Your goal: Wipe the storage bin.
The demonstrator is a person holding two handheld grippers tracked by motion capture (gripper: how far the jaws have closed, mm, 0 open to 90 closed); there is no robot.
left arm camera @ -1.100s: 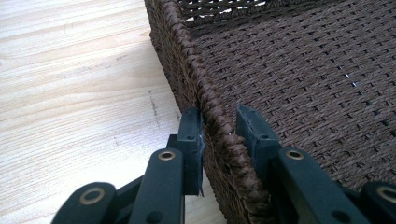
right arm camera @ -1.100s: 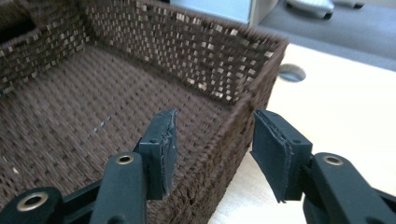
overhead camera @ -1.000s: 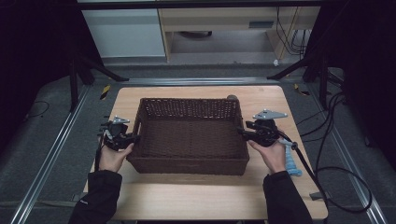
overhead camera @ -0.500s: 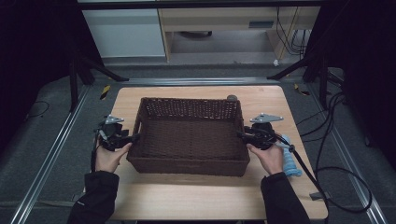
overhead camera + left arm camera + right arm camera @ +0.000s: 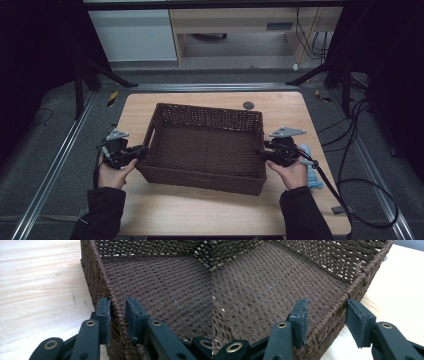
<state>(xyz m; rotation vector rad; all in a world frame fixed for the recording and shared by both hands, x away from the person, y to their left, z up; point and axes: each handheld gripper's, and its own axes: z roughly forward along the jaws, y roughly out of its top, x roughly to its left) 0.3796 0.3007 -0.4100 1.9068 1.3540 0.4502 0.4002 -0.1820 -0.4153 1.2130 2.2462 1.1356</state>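
A dark brown woven basket [image 5: 207, 111] sits empty in the middle of the wooden table [image 5: 200, 212]. My left gripper [image 5: 141, 151] is at its left short wall. In the left gripper view the left gripper [image 5: 117, 307] straddles that wall [image 5: 100, 277]; its jaws have just been closing and now pinch the rim. My right gripper [image 5: 260, 152] is at the right short wall. In the right gripper view the right gripper [image 5: 327, 310] straddles the basket rim [image 5: 367, 270]; its jaws have just been opening and stand loose around it.
A small dark round disc [image 5: 248, 105] lies on the table behind the basket's far right corner. A light blue cloth [image 5: 310, 172] lies at the table's right edge beside my right hand. Cables [image 5: 360, 150] trail over the floor on the right.
Both hands have stayed at the basket's two short walls. The basket has not shifted on the table.
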